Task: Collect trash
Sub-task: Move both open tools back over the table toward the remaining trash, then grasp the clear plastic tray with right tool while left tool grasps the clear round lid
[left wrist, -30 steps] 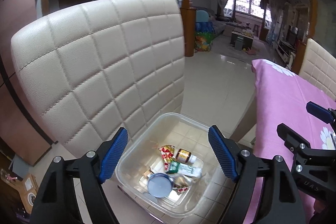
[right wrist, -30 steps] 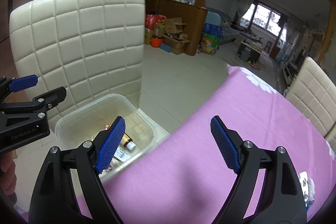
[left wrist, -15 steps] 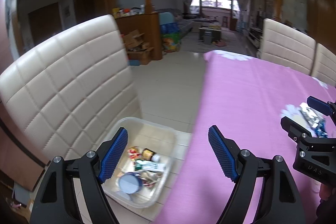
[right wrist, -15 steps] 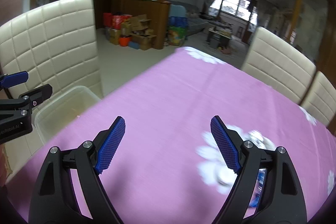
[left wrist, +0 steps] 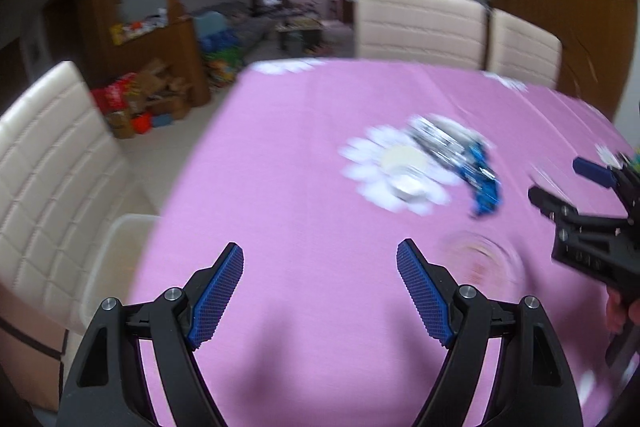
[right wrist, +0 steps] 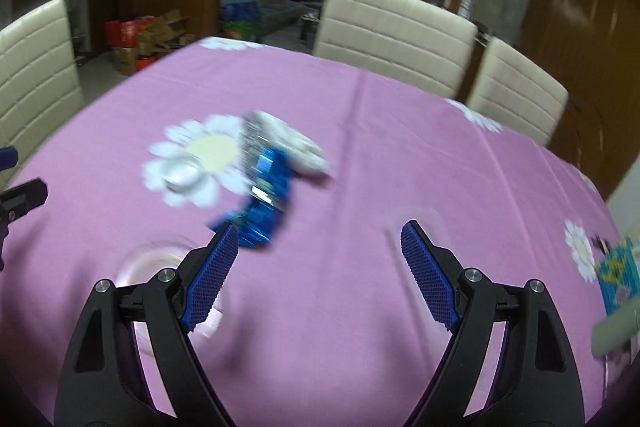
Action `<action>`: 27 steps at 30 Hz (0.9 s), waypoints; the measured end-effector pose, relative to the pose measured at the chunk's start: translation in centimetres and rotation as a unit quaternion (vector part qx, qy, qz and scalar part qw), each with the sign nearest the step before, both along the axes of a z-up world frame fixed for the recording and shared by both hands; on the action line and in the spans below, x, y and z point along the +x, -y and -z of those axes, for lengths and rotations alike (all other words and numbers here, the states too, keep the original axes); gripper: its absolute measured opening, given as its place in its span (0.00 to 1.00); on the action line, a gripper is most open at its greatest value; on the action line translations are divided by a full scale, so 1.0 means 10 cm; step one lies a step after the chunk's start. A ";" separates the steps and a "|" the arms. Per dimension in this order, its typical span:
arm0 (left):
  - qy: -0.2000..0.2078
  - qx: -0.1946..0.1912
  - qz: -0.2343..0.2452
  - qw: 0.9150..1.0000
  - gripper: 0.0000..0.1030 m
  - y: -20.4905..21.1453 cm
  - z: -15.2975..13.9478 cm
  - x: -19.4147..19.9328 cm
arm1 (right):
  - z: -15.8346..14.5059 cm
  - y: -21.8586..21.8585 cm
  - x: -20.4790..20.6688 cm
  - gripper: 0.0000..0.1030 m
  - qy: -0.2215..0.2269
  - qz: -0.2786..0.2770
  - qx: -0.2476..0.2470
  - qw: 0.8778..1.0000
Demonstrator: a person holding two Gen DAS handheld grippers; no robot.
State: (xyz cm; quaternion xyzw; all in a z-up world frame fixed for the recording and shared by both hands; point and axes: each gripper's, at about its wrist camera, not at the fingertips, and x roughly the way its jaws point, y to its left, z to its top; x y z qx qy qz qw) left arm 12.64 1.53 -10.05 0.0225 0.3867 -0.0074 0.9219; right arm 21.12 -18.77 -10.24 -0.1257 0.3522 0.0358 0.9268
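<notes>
Pink cloth with white daisies covers the table that we see in both views, blurred by motion. On it lies the trash: one crumpled wrapper, silver and blue, just beside the large daisy print near the middle of the table; the left wrist view shows the same wrapper toward the right edge. A small clear round thing rests on the daisy, too smeared for us to name.

Only the left wrist view shows the clear plastic bin off the table's left edge, against a cream chair; its contents are hidden from us. Only the right wrist view shows a blue and yellow packet at the table's right edge, cut off by the frame.

We count two cream chairs at the far edge and one at the left.

Our left gripper hangs above bare cloth with jaws spread wide, holding nothing. Our right gripper is likewise spread and empty, its left pad overlapping the wrapper's near end in view; we cannot tell whether they touch.
</notes>
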 end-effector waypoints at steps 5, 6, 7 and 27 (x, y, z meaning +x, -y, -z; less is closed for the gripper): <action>-0.023 0.009 0.051 0.998 0.75 0.58 0.10 -0.08 | 0.07 0.59 -0.17 0.80 -0.004 0.042 -0.003 0.999; -0.023 0.015 0.063 0.998 0.75 0.72 0.11 -0.10 | 0.08 0.65 -0.20 0.80 -0.005 0.047 -0.002 0.999; -0.024 0.018 0.070 0.997 0.75 0.80 0.12 -0.11 | 0.09 0.74 -0.23 0.80 -0.006 0.054 0.001 0.999; -0.073 0.033 0.044 0.996 0.84 1.09 0.47 0.08 | 0.48 1.16 -0.17 0.54 -0.092 0.062 0.090 0.990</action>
